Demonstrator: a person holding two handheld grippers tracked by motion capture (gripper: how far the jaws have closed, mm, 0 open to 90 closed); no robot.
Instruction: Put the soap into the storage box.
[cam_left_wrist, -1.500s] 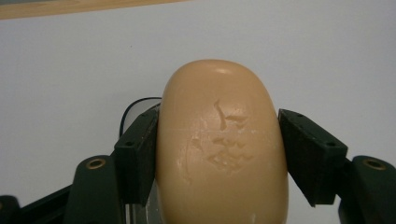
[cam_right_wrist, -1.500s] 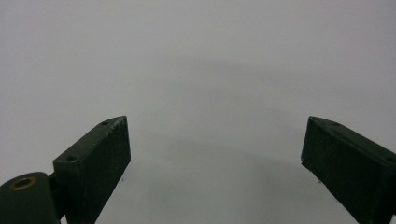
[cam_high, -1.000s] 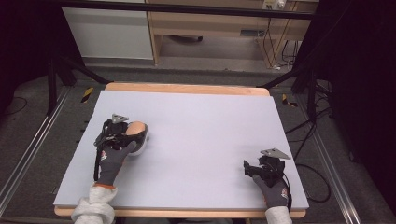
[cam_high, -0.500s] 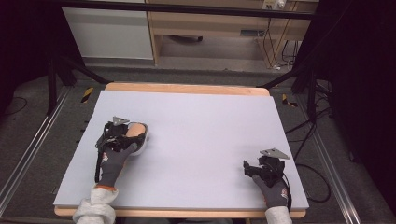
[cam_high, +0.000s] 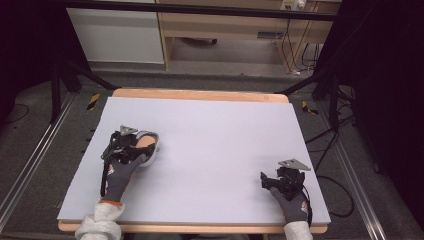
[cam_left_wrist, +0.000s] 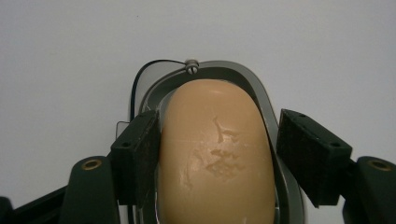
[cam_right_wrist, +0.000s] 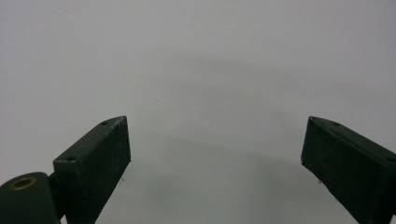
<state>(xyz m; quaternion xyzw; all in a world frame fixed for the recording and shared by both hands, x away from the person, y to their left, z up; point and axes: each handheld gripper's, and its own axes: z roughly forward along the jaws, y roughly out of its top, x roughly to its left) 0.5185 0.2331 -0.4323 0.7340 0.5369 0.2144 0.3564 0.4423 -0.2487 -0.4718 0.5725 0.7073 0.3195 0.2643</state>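
Between the spread left tongs (cam_left_wrist: 217, 154) lies a tan soap bar (cam_left_wrist: 217, 158) in its grey dish (cam_left_wrist: 261, 98), touching one pad.

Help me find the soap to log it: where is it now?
In the high view the soap lies in its grey dish on the table's left side, between the left hand-held gripper's open jaws.

Grey gloves (cam_high: 120, 172), black tongs (cam_left_wrist: 217, 154) (white cuffs)
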